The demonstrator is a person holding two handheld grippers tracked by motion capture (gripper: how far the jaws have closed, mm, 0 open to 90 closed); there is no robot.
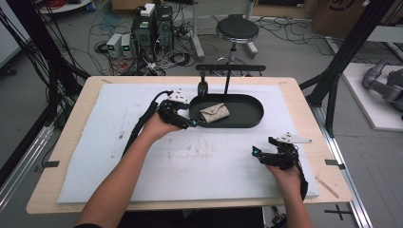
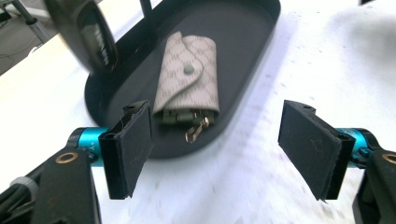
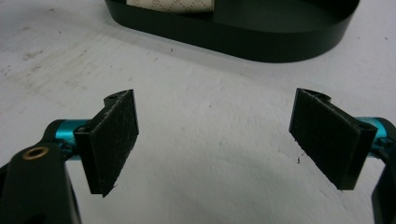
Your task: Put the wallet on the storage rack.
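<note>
Both grippers gape — key pouch (image 2: 187, 79) in tray (image 2: 243, 65).

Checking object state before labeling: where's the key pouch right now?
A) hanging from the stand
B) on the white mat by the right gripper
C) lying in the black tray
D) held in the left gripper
C: the key pouch lies flat inside the black tray, and the left gripper has open jaws short of it.

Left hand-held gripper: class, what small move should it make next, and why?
Probably ease forward and down over the key pouch. The left hand-held gripper is open at the near rim of the black tray, short of the pouch, which lies flat inside with nothing gripping it.
</note>
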